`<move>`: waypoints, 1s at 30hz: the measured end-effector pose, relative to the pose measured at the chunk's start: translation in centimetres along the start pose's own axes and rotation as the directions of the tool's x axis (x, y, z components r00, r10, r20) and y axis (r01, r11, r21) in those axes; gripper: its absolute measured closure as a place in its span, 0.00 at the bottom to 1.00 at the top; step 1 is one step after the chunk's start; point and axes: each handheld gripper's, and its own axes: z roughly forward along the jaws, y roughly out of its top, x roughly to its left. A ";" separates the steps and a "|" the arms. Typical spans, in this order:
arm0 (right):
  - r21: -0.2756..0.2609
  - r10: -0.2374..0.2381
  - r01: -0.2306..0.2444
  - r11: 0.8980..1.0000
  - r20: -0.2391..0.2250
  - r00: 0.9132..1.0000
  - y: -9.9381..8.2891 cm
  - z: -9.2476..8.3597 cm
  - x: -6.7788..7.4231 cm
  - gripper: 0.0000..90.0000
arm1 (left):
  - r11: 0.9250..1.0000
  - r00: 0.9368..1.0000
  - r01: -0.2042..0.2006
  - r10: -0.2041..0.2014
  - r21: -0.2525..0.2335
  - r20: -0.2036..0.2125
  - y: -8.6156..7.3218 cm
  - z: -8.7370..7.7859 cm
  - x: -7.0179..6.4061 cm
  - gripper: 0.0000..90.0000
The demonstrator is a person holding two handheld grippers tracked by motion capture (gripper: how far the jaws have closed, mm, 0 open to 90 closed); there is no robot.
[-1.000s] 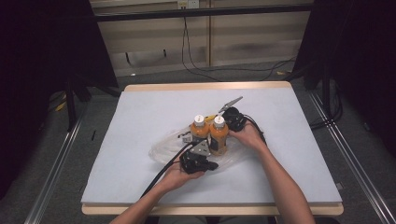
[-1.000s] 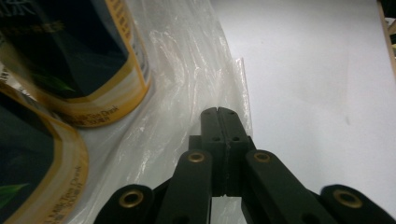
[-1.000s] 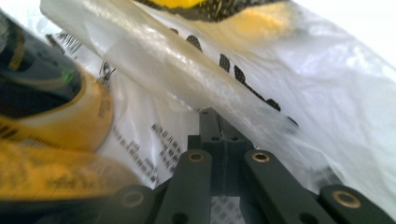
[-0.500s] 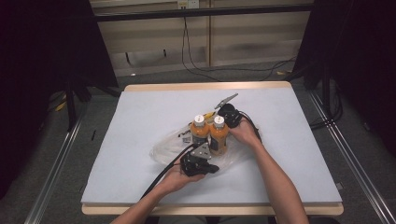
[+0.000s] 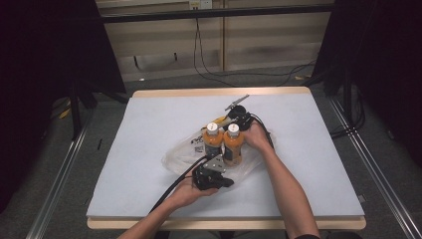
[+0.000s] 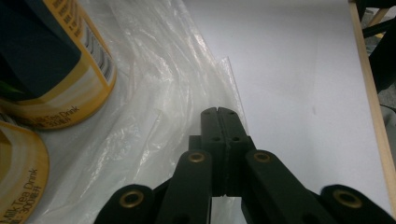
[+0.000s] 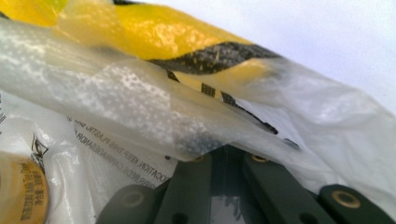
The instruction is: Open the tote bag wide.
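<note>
Two milk-tea bottles (image 5: 224,144) stand upright on a clear plastic bag (image 5: 174,157) mid-bench. Left gripper (image 6: 218,114), nearer than the bottles — jaws together on the bag's edge. Right gripper (image 5: 240,119), beyond the bottles, has drifted closer — jaws together under film, likely gathering the bag.

— What sort of place is this?
— A lab or test room: a white-topped table (image 5: 149,149) on bare grey floor (image 5: 59,164), black curtains (image 5: 45,74) at both sides, cables (image 5: 219,74) trailing along the panelled wall (image 5: 164,40).
</note>
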 end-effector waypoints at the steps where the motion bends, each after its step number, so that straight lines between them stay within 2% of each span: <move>1: 0.001 0.005 -0.005 1.000 0.001 1.000 0.0 0.0 0.0 1.00 | 1.000 1.000 0.000 0.000 -0.001 0.004 0.0 0.0 0.0 1.00; 18: 0.010 0.033 -0.034 0.999 0.040 0.999 1.3 0.9 -0.8 1.00 | 1.000 1.000 -0.013 0.012 0.009 0.027 0.0 0.0 -0.6 1.00; 22: 0.014 0.035 -0.036 0.999 0.056 0.998 1.6 1.1 -1.0 1.00 | 0.999 0.999 -0.039 0.039 0.032 0.030 0.1 -0.2 -1.1 1.00; 25: 0.019 0.032 -0.033 0.999 0.079 0.996 1.8 1.2 -0.9 1.00 | 0.999 0.999 -0.031 0.030 0.026 0.039 0.2 -0.1 -1.0 1.00; 26: 0.018 0.033 -0.035 0.999 0.084 0.996 1.9 1.3 -0.9 1.00 | 0.998 0.999 -0.026 0.024 0.049 0.043 0.2 -0.2 -1.0 1.00; 28: 0.018 0.024 -0.026 1.000 0.094 0.995 2.0 1.4 -1.0 1.00 | 1.000 0.999 -0.022 0.021 0.017 0.042 0.1 0.0 -1.0 1.00; 30: 0.021 0.037 -0.039 0.999 0.093 0.995 2.1 1.4 -1.0 1.00 | 0.999 0.999 -0.015 0.013 0.030 0.050 0.1 -0.2 -0.9 1.00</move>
